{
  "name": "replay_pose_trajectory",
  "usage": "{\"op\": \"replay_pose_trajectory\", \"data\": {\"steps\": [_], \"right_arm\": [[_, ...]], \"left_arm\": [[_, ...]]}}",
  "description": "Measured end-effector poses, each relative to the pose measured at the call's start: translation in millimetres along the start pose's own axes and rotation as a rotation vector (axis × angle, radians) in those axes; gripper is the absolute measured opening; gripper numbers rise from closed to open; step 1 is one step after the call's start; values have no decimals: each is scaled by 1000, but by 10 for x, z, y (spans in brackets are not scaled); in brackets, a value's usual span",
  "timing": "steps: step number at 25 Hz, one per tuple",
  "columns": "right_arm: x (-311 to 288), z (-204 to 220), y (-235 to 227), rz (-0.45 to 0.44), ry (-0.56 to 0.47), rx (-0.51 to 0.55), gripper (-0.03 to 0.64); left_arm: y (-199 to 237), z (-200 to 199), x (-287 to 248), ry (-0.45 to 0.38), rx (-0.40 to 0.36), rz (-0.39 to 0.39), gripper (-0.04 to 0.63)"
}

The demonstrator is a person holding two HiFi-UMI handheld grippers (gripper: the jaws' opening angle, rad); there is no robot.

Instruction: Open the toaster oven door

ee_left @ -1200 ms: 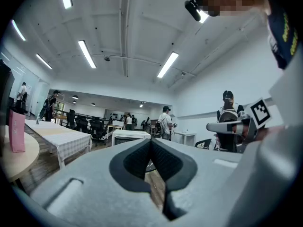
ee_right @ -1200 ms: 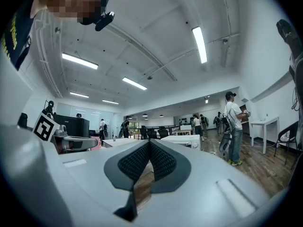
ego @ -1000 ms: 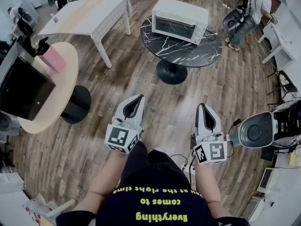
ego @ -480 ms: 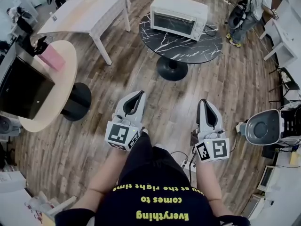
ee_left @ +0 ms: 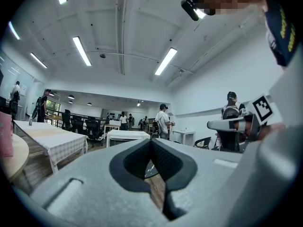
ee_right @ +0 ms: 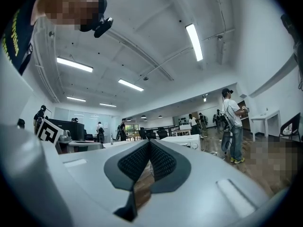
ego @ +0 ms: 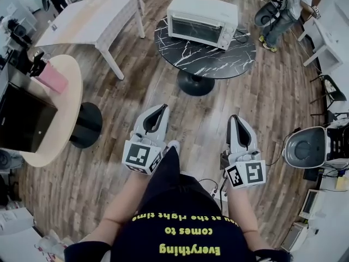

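Left gripper (ego: 158, 113) and right gripper (ego: 236, 123) are both pressed tight together, nothing between the jaws, side by side above the wood floor (ego: 196, 125). Well ahead, the toaster oven (ego: 203, 19) sits on the round black table (ego: 215, 58), door closed, untouched.

toaster oven (ego: 202, 19): white | counter (ego: 218, 59): black marble, white veins | floor (ego: 193, 119): brown wood planks | shirt (ego: 180, 231): black, yellow lettering
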State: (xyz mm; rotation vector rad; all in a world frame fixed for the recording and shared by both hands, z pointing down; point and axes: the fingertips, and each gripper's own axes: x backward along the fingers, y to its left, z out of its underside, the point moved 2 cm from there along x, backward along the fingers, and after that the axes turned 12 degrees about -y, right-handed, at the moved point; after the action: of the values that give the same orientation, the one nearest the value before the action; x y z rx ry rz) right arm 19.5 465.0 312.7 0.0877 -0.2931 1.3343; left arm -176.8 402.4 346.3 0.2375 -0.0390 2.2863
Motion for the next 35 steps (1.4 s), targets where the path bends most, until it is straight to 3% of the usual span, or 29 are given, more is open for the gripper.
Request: {"op": "replay_pose_trajectory", "data": {"steps": [14, 20, 28, 35], "right_arm": [[-1367, 241, -331, 57, -11, 21, 11], [-1743, 381, -450, 93, 13, 14, 11], [-2233, 582, -722, 78, 40, 5, 11], [-2850, 731, -1113, -2, 36, -25, 11]], "left_arm": [[895, 22, -1325, -56, 19, 106, -3], [1190, 121, -1708, -41, 41, 131, -3], [1466, 377, -2131, -10, 68, 106, -3], [1656, 466, -2686, -13, 42, 45, -3]]}}
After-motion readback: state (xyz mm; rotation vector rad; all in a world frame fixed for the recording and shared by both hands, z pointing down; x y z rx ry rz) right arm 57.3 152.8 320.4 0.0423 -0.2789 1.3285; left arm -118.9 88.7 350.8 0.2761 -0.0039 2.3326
